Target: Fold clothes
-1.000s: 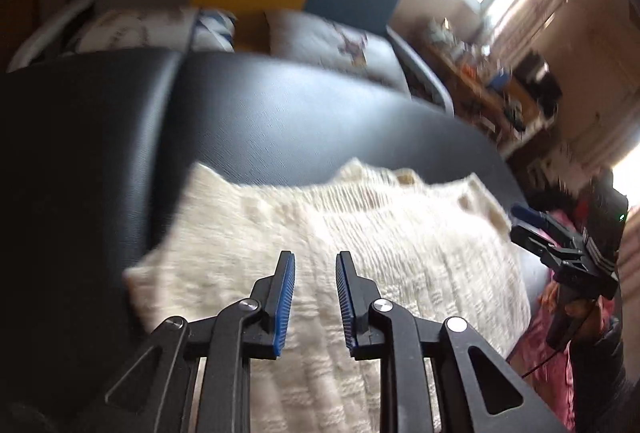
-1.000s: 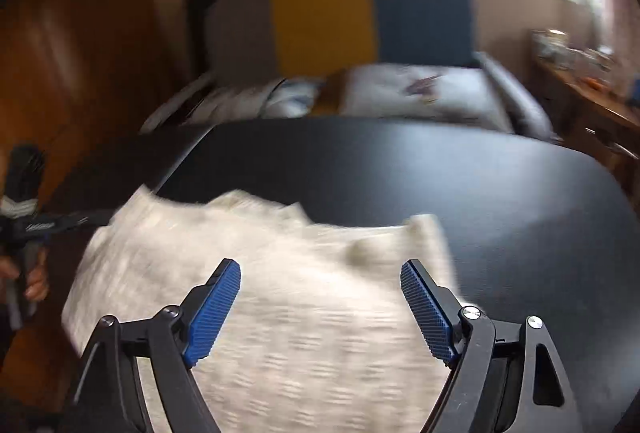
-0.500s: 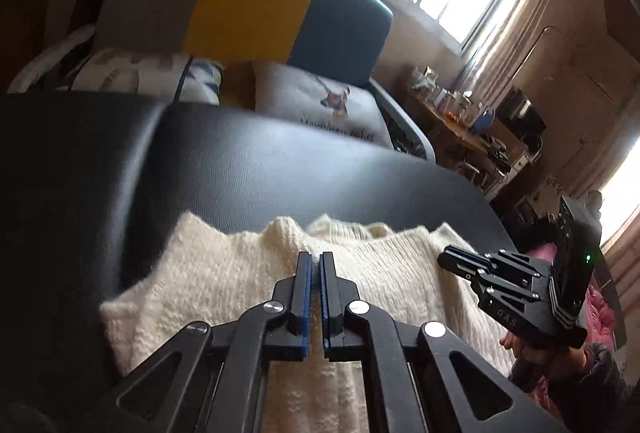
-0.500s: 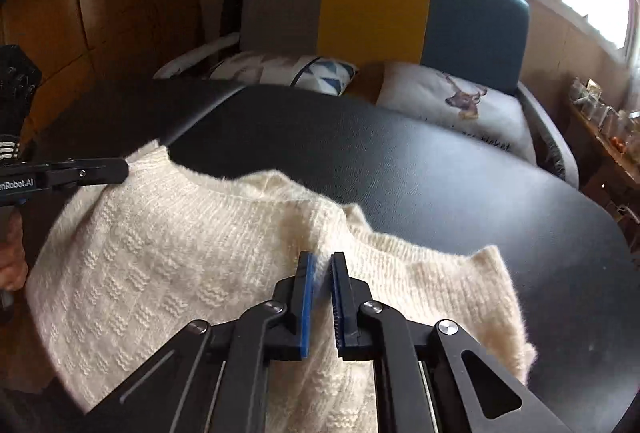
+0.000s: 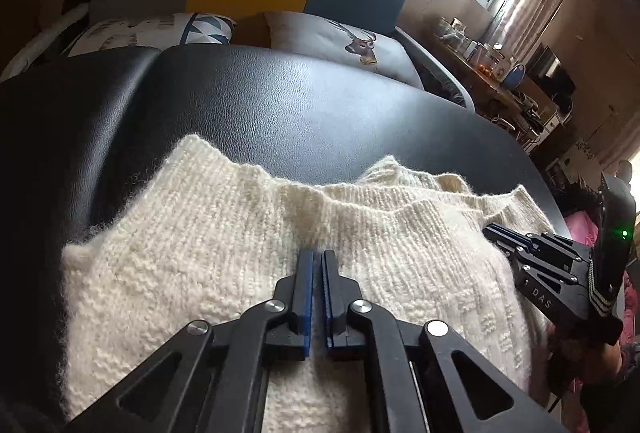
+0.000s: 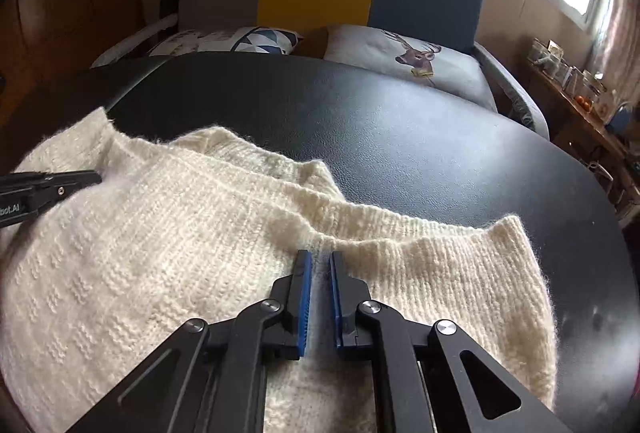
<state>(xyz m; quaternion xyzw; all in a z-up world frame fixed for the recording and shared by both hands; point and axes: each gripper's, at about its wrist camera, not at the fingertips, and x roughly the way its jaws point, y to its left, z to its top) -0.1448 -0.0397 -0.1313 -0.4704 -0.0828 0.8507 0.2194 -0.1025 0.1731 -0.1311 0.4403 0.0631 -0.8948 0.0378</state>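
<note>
1. Cream knitted sweater (image 5: 248,265) spread on the black leather counter (image 5: 320,101). In the left wrist view, left hand-held gripper (image 5: 316,257) now clamped on a pinch of knit near the top edge — jaws apart a second ago, since closed.
2. From the right wrist view, right hand-held gripper (image 6: 320,259) likewise closed from wide apart onto a raised ridge of the sweater (image 6: 140,253). Both grips set — probably ready to lift and fold.
</note>
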